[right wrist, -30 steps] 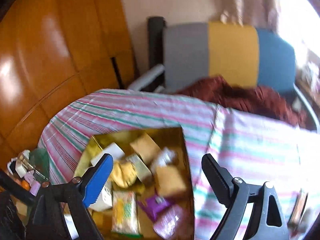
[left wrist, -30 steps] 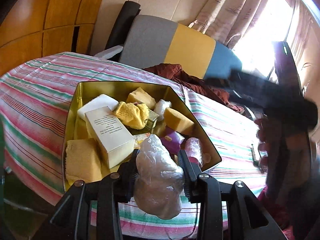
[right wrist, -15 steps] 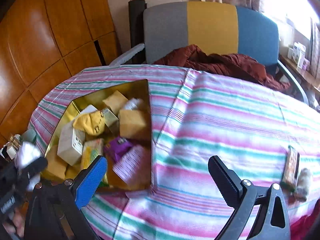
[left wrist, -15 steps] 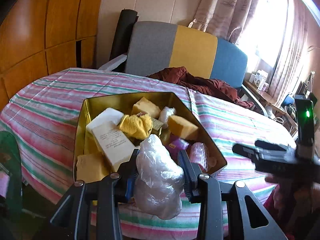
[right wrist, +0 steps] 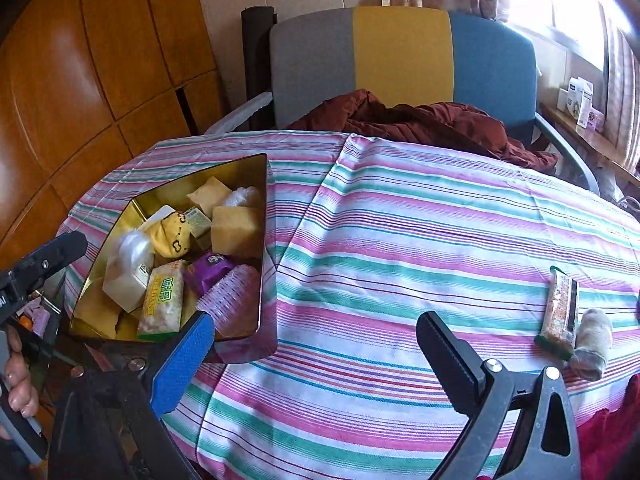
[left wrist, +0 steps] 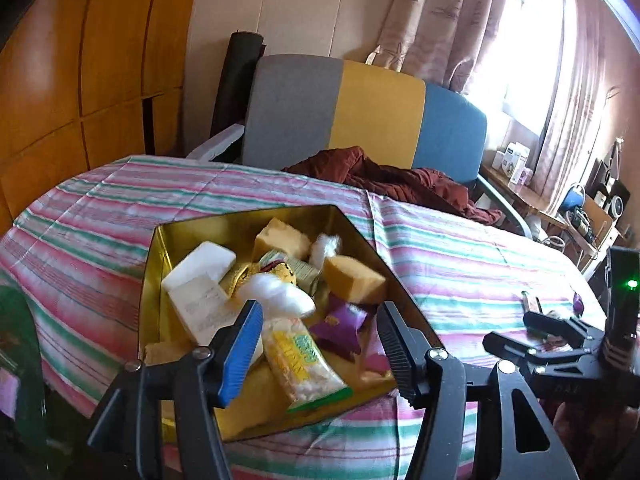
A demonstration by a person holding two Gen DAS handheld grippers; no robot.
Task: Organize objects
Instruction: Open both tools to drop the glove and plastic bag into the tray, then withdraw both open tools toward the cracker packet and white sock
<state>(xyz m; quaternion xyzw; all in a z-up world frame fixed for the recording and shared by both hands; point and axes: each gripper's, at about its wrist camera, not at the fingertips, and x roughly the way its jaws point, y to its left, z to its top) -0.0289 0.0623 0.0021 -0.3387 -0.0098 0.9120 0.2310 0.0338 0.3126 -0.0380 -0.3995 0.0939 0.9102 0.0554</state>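
A gold tin sits at the table's left end, filled with several small items: sponges, a white box, snack packets. A clear plastic bundle lies on top of them, blurred in the left wrist view. My left gripper is open and empty just above the tin's near edge. My right gripper is open and empty above the striped tablecloth, right of the tin. A snack bar and a grey rolled cloth lie at the table's right.
The striped cloth covers the round table. A grey, yellow and blue chair with a maroon garment stands behind it. A wooden wall is at the left, a cluttered shelf at the right.
My left gripper opened and let go of the plastic bundle, which dropped into the tin. My right gripper swung right over the open tablecloth.
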